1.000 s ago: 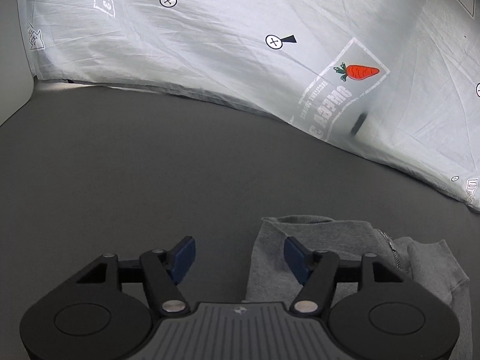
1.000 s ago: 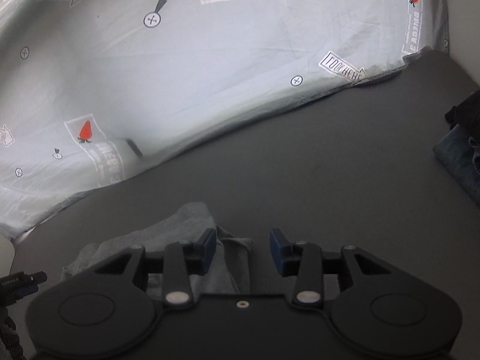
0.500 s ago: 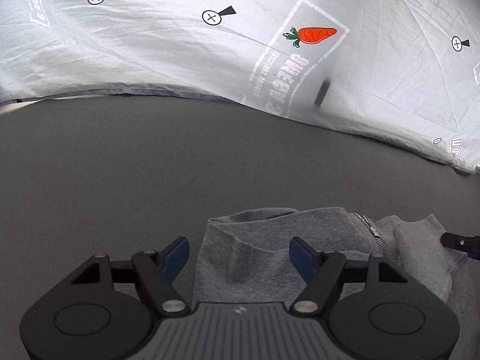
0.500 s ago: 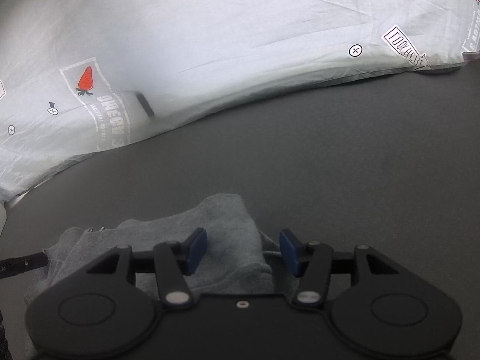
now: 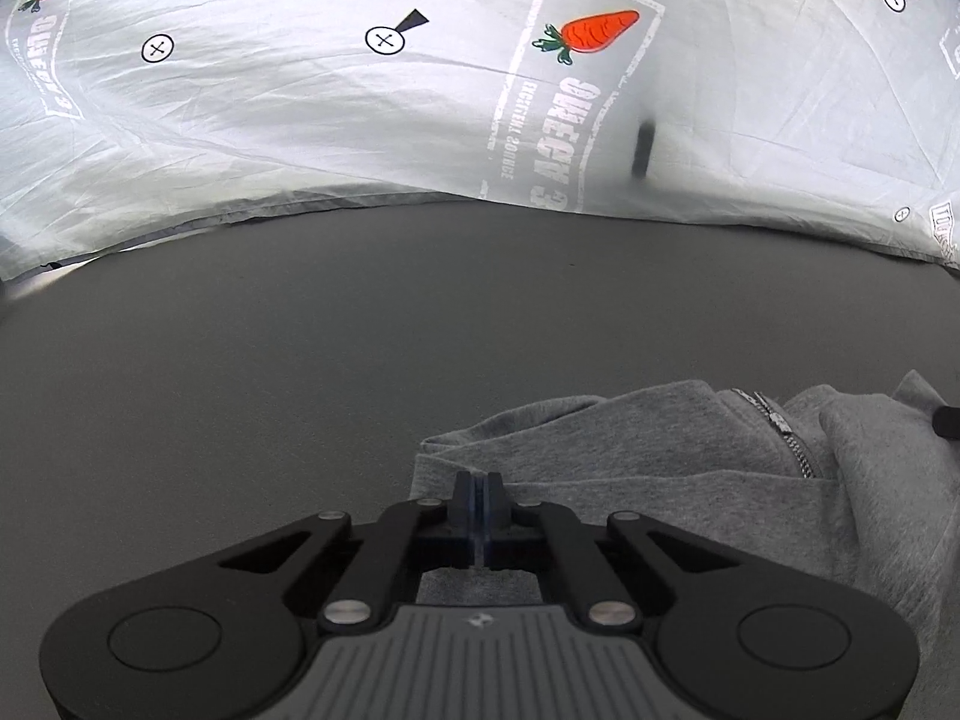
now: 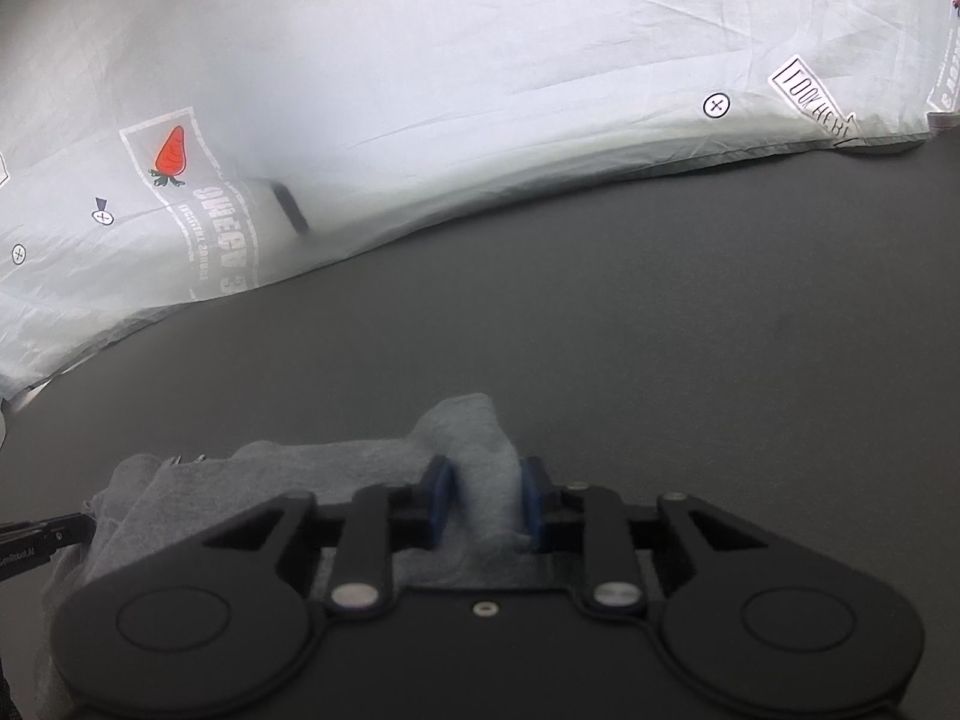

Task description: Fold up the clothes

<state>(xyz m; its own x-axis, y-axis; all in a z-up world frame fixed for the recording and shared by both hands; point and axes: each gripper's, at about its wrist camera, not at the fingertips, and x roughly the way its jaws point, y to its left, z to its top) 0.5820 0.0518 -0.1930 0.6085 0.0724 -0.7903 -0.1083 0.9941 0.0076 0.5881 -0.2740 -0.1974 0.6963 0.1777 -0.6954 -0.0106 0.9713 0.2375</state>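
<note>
Two grips are set on one grey zip-up garment [image 5: 690, 468], which lies bunched on the dark grey table [image 5: 300, 360] directly under and ahead of both tools. The left gripper [image 5: 478, 486] is clenched with its blue pads pressed together; a hem edge of the fabric lies at its tips, though whether cloth is actually pinched between the pads cannot be told from the left wrist view. To its right, the metal zipper [image 5: 786, 432] is seen running along the garment's front. The right gripper [image 6: 485, 495] is closed on a raised ridge of the same grey cloth [image 6: 474, 456], which is gathered between the pads [image 6: 438, 495] and stands up ahead of them.

The step in hand is judged to be the taking of two hold points before the garment is lifted and spread. For this to be done well, the left hold should be checked first, since so tight a closure suggests only a thin edge, or none, has been caught. Both hands should then be raised evenly and drawn apart, so that the cloth is tensioned without being tugged from either grip. The zipper should be kept clear of the pads. A printed white sheet [image 5: 300, 120] hangs well beyond the tools and need not be touched.
</note>
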